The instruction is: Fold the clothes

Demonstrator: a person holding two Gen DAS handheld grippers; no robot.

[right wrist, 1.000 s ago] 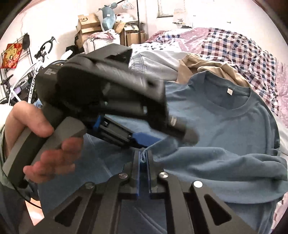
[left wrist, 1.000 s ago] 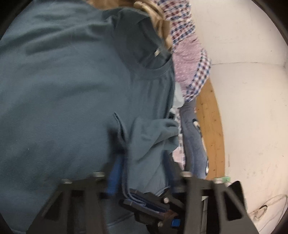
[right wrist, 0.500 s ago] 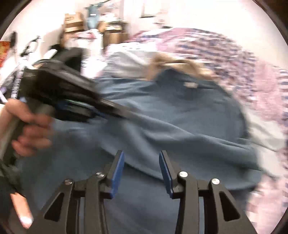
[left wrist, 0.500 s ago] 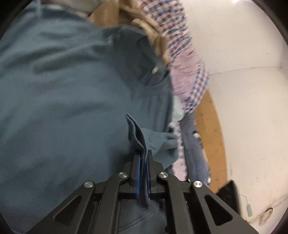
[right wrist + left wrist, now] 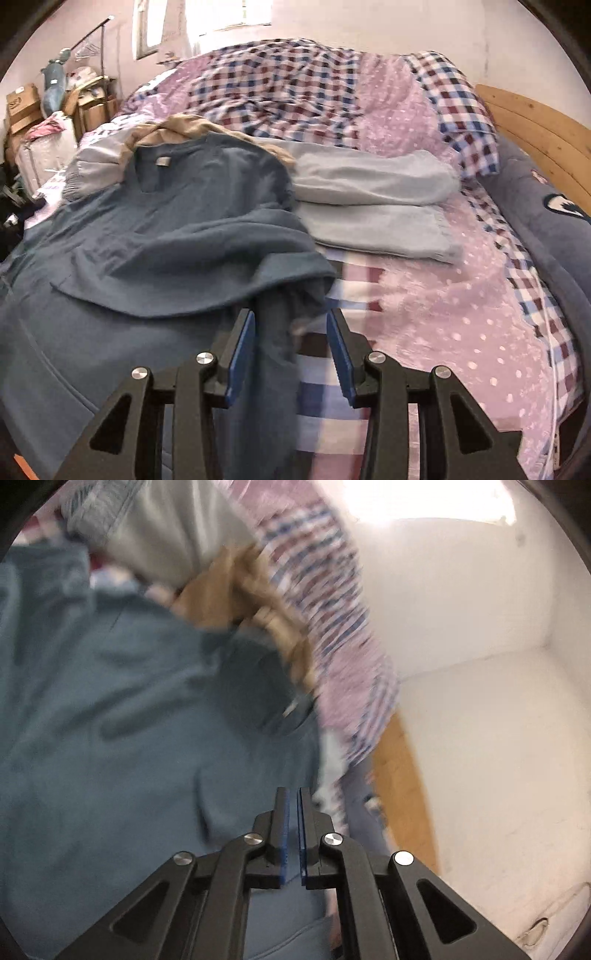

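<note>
Lying ahead of released right tongs (image 5: 291,354): blue T-shirt (image 5: 155,236) on checked bedspread (image 5: 424,295); boxes (image 5: 22,107) far left. Left tongs (image 5: 293,834) clenched, seemingly empty.

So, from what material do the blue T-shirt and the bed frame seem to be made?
Blue T-shirt: probably soft cotton knit, matte; it drapes in loose folds and has a ribbed collar. Bed frame: looks like light wood with a smooth finish; grain lines and plank seams show.

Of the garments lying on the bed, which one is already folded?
The light blue garment, a neat flat stack right of the teal T-shirt, which lies spread and rumpled; the tan garment is bunched.
</note>
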